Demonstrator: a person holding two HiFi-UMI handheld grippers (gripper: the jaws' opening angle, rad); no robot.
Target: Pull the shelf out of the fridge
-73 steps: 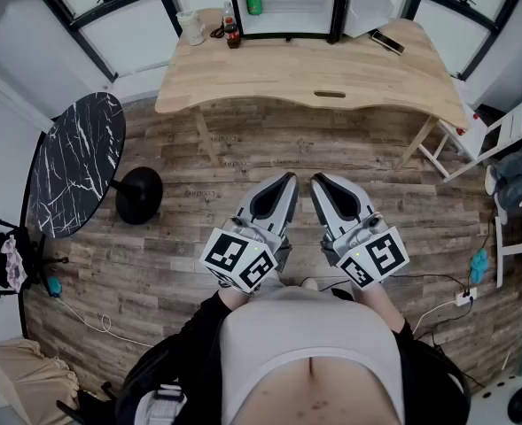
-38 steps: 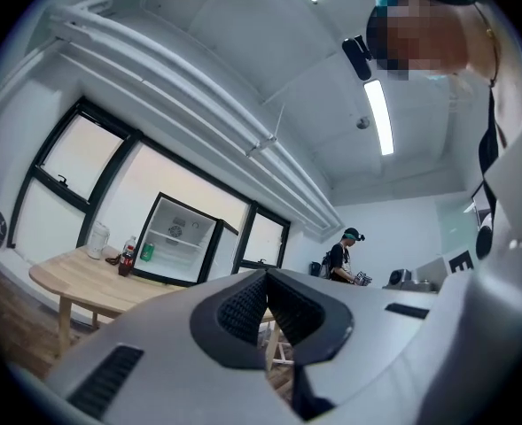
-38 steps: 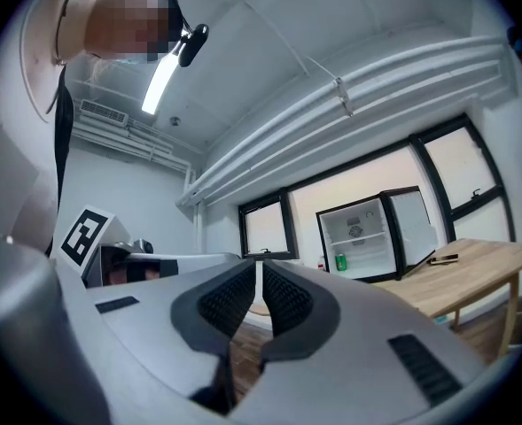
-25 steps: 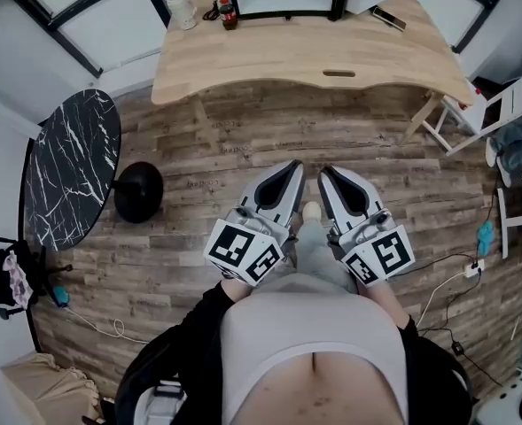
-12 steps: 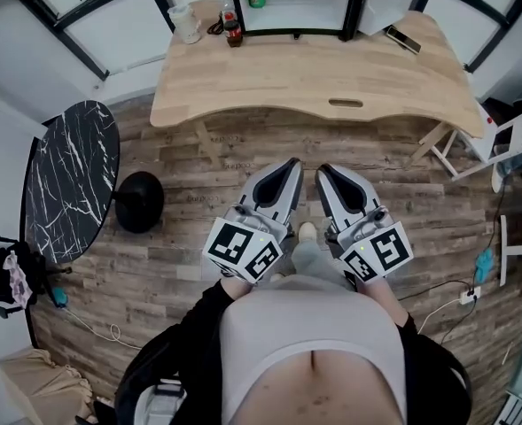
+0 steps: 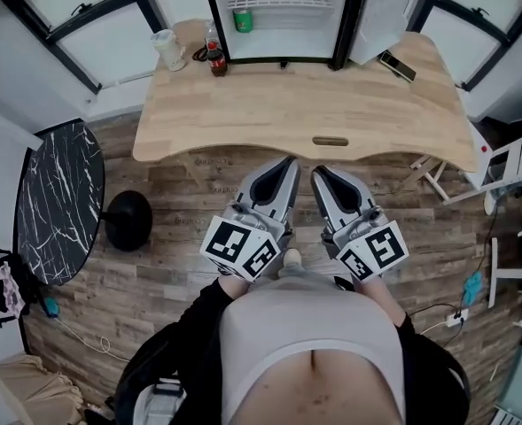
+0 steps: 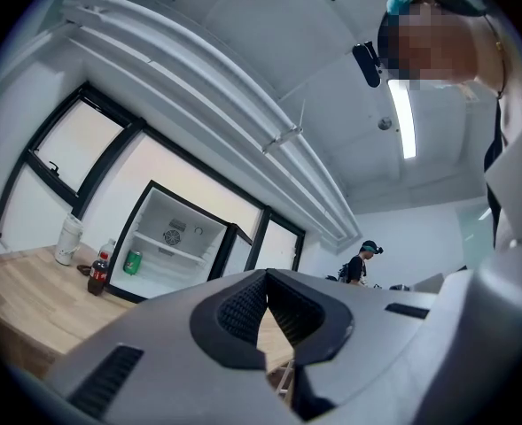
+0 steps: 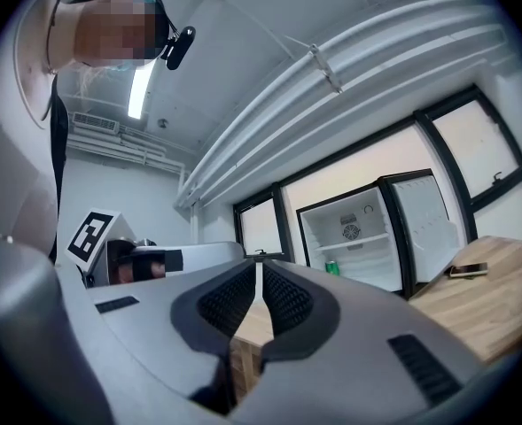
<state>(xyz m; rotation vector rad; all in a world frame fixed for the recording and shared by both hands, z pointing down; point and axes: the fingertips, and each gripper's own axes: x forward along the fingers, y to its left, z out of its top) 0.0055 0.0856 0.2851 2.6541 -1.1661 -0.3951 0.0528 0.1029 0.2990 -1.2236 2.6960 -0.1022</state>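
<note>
Wooden table (image 6: 305,104) lies ahead of me, the open fridge (image 6: 345,20) on its far edge, the white wire shelf (image 6: 274,0) inside it above a green can (image 6: 242,20). My left tongs (image 6: 289,162) and right tongs (image 6: 318,172) are closed, empty, near me. Print on the can and the red-labelled bottle (image 6: 214,56) is too small to read.

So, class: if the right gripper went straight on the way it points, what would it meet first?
Probably the near edge of the wooden desk, straight ahead of the shut right gripper. Height is unclear: it might instead clear the top and reach the fridge.
</note>
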